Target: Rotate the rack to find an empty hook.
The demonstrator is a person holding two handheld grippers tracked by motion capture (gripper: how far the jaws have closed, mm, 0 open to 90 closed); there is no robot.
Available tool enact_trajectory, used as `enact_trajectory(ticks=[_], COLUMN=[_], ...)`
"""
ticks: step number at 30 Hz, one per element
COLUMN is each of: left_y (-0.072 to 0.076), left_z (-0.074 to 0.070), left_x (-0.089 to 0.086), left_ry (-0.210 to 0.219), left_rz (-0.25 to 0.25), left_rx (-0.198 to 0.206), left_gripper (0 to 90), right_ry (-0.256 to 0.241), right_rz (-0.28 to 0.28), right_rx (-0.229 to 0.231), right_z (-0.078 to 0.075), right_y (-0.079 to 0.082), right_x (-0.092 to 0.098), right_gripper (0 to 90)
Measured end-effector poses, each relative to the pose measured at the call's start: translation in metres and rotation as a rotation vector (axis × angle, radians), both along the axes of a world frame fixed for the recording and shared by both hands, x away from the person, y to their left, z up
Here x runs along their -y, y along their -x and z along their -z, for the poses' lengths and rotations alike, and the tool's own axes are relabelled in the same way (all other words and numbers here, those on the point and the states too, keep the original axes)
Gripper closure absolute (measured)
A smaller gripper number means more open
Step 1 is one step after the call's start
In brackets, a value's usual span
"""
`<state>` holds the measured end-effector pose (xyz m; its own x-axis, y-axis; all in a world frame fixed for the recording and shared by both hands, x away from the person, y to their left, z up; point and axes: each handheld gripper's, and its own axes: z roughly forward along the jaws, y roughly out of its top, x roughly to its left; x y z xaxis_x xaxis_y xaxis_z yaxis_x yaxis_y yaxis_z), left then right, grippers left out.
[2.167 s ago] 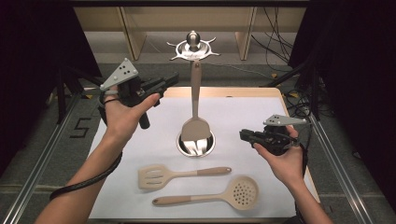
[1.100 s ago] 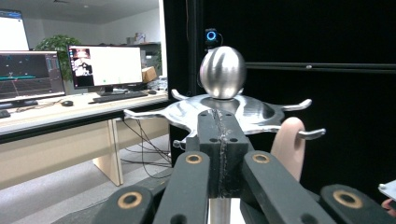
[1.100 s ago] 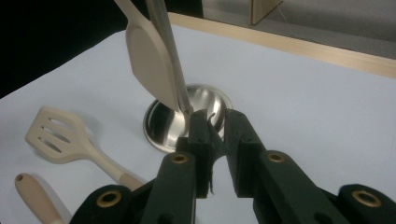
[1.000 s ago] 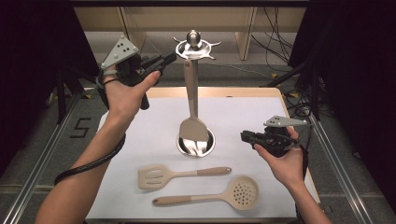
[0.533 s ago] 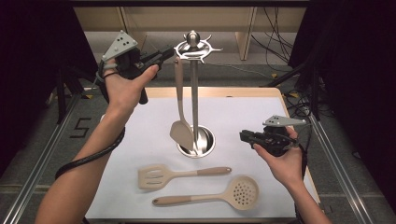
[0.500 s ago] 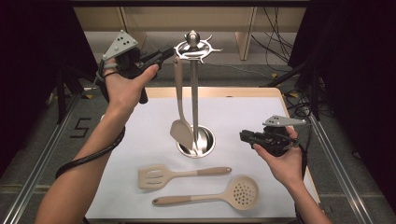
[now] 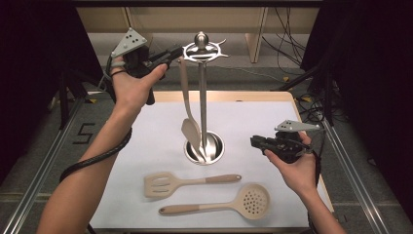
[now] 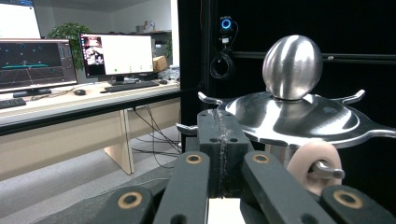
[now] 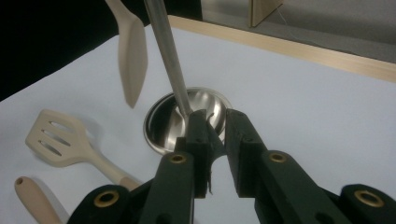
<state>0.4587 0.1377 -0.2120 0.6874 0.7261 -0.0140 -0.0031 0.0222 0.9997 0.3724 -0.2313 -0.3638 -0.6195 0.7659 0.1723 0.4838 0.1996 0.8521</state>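
I have the left gripper raised beside the crown of the rack, a polished steel post with a ball finial, a dished disc with curved hooks, and a round bowl-like base on the white mat. Its jaws are pressed flat together with nothing between them, tips just short of the disc. A beige spatula, matte and smooth like silicone, hangs from a hook on the rack's left side, its solid blade tilted in toward the post just above the base.

My right gripper sits low to the right of the base, jaws a narrow slit apart and empty, pointing at the post.

On the mat in front of the base lie a slotted turner and a round skimmer full of small holes, both beige heads on tan handles, roughly parallel and apart.

The left gripper view adds what the high view cannot: the mirror finish of the ball, the disc's shallow curve, and the spatula's rounded handle end threaded on a steel hook just right of my jaws, with desks and monitors behind. The right gripper view gives the base's shiny inside, the blade's blunt tapered edge, and the turner's long slots.
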Motion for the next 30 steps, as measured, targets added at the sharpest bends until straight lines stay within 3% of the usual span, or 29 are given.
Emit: enact_trajectory(ticks=[2,8,9,10,11,12,14,16,19,20,21,22,24,25,30], left_y=[-0.001,0.000,0.001,0.003,0.005,0.008,0.014,0.021,0.032,0.036,0.040,0.043,0.050,0.054,0.064], left_z=[0.000,0.000,0.001,0.001,0.002,0.002,0.004,0.007,0.014,0.017,0.020,0.024,0.031,0.035,0.055], left_x=[0.000,-0.002,-0.003,-0.005,-0.007,-0.010,-0.016,-0.023,-0.032,-0.034,-0.037,-0.039,-0.042,-0.043,-0.049], left_ry=[-0.003,-0.007,-0.003,-0.001,-0.001,-0.001,-0.002,-0.009,-0.025,-0.036,-0.049,-0.055,-0.074,-0.083,-0.101], left_rz=[-0.001,-0.012,-0.015,-0.015,-0.021,-0.026,-0.040,-0.048,-0.047,-0.046,-0.041,-0.035,-0.025,-0.023,-0.006], left_rx=[-0.001,0.009,0.013,0.011,0.017,0.024,0.030,0.033,0.024,0.022,0.020,0.017,0.009,0.003,-0.037], left_gripper=[89.2,89.1,88.9,88.1,85.9,84.3,79.4,74.7,71.2,71.2,71.0,71.0,71.2,71.6,73.1], right_ry=[0.017,0.033,0.002,0.006,-0.002,0.001,0.040,0.027,0.027,0.037,0.042,0.012,0.033,0.014,0.013], right_rz=[-0.023,-0.018,0.002,0.003,0.007,-0.003,-0.019,-0.006,0.000,-0.001,-0.002,-0.006,0.009,0.012,0.013], right_rx=[-0.004,0.006,0.016,0.000,-0.012,0.008,0.006,-0.027,-0.042,0.010,0.004,-0.003,0.007,-0.031,-0.027], right_z=[-0.001,-0.001,0.001,-0.001,-0.001,0.000,-0.002,-0.002,-0.002,-0.001,-0.001,0.000,-0.001,-0.002,0.000], right_y=[-0.001,-0.001,0.000,0.000,0.001,0.000,-0.001,0.001,0.002,-0.001,-0.001,-0.002,-0.001,0.001,-0.001], right_x=[0.002,0.003,0.001,0.001,0.001,0.002,0.007,0.006,0.007,0.009,0.009,0.008,0.010,0.009,0.011], right_gripper=[80.8,80.4,80.0,79.7,79.2,78.6,77.3,76.2,75.4,75.4,75.4,75.3,75.3,75.3,75.2])
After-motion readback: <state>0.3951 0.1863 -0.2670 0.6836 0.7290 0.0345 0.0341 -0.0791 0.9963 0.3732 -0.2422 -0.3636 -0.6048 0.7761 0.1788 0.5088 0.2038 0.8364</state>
